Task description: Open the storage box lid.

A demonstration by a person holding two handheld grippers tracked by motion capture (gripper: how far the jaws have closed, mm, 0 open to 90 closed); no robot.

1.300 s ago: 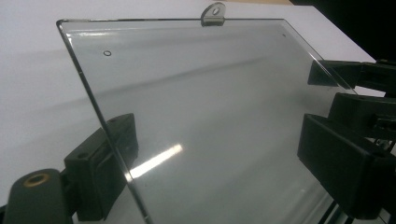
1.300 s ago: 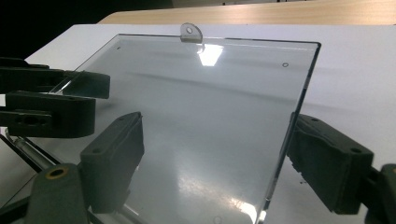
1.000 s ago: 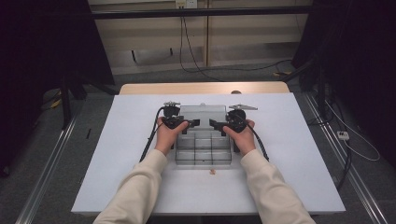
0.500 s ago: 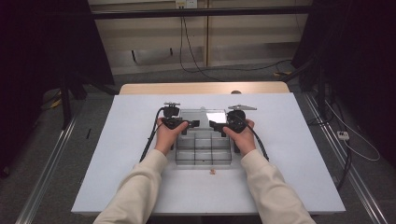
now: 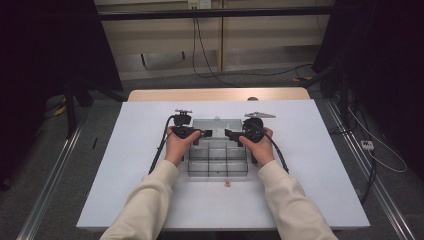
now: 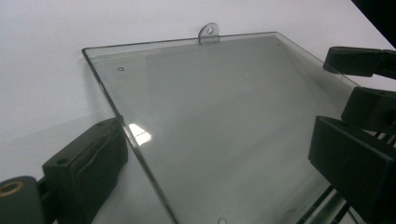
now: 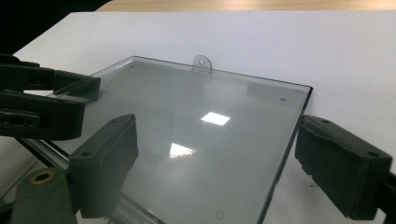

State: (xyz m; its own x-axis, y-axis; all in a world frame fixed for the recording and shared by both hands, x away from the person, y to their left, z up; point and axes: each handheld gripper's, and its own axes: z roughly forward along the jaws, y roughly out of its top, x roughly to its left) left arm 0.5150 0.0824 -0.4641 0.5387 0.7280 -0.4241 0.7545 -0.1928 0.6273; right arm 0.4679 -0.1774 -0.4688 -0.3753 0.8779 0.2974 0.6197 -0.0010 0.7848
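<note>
Clear lid (image 6: 219, 126) lies open behind the compartment box (image 5: 218, 161), between both grippers. Left gripper (image 5: 196, 134) and right gripper (image 5: 234, 135): jaws spread, straddling lid edges. Small crumb (image 5: 227, 184) nearer the person. Unchanged since earlier frame.

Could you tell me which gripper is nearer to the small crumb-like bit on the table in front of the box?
Right, slightly. The bit lies nearer the right gripper than the left gripper; both hover over the box's open lid.

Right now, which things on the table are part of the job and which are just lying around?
In the job:
lid, clear, hinged open, lying flat
box, clear, with compartments
left gripper, jaws open astride the lid's edge
right gripper, jaws open astride the other edge

Lying about:
small bit in front of the box
cables on the floor
</note>
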